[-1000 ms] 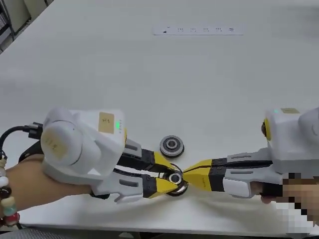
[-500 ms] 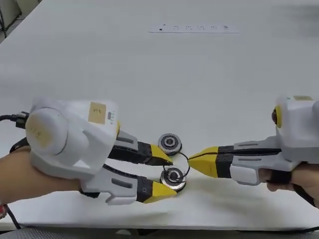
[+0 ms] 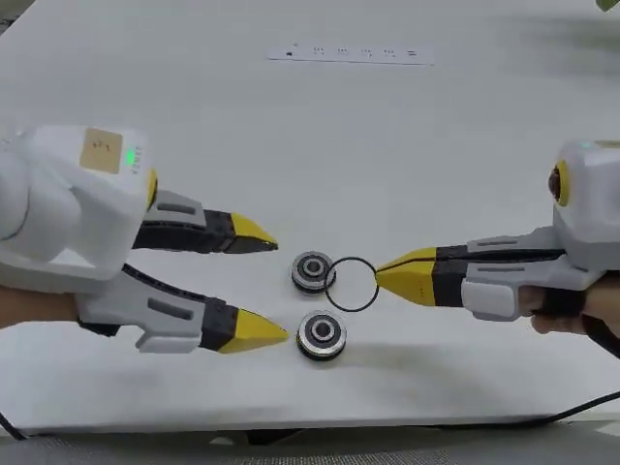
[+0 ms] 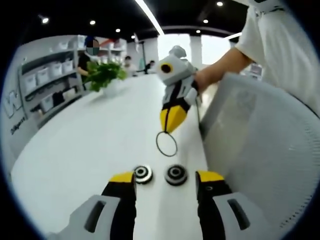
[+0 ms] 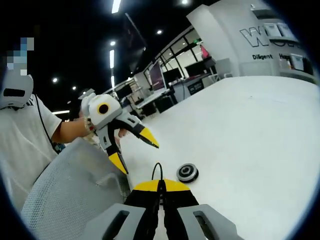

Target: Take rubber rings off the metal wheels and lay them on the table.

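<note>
Rubber ring, a thin black loop point(image 3: 353, 310), hangs pinched at one point of its band by the closed yellow-tipped fingers of the white right gripper point(image 3: 380, 275). It is off its wheel and not yet laid flat. Whether its lower edge touches the white tabletop point(image 3: 407, 145) I cannot tell. In the head view the loop overlaps the rim of the farther round metal wheel point(image 3: 313, 272). The nearer round metal wheel point(image 3: 322, 334) sits just beside it, close to the tabletop's front edge. The white left gripper point(image 3: 256, 282) holds nothing, its yellow-tipped fingers spread wide and pointing at the two wheels.

The fingers hold only a sliver of the band, so the ring may slip out early or spring aside on release. Let go where it is, it would likely drape over the farther wheel instead of lying on bare tabletop, so carrying it sideways first looks safer. A low sweep by either gripper could knock the nearer wheel off the front edge.
</note>
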`<state>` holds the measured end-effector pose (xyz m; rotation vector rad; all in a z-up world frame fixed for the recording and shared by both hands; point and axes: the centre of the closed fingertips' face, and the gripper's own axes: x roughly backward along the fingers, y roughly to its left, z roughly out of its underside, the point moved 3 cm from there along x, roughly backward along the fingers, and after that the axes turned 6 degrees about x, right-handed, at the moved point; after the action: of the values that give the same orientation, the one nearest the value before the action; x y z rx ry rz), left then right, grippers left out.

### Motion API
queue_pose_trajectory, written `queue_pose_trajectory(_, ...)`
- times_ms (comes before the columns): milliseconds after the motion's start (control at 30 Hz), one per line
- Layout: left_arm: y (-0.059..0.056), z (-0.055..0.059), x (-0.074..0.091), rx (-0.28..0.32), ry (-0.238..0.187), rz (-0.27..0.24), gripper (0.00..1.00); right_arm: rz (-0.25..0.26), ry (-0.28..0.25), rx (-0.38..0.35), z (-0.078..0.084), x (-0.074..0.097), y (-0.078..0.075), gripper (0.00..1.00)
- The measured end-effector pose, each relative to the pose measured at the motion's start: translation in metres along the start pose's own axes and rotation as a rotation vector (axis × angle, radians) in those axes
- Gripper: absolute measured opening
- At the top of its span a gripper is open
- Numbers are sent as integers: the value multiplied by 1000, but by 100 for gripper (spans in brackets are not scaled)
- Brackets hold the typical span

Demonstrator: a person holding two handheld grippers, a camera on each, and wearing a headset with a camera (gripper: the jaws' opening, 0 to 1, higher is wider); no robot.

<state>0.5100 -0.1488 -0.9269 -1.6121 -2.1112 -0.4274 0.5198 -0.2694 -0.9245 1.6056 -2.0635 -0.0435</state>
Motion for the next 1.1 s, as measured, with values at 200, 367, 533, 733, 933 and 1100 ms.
queue_pose_trajectory(200,1,2,20,22,-30,-37,51,12,-16,6,-13,2,7,0)
queue_pose_trajectory(367,0,13,33,52,-43,-75,52,-6,-9,11,-19,-5,18,0)
queue_pose_trajectory(533,-1,23,50,87,-68,-112,53,-28,13,28,-23,-15,28,0)
queue_pose_trajectory(733,-3,35,69,123,-81,-160,56,-39,43,50,-26,-29,34,0)
queue_pose_trajectory(933,-4,47,83,156,-96,-197,67,-58,84,77,-24,-44,41,0)
queue_pose_trajectory(1100,-5,54,93,165,-110,-222,70,-70,105,83,-23,-56,45,0)
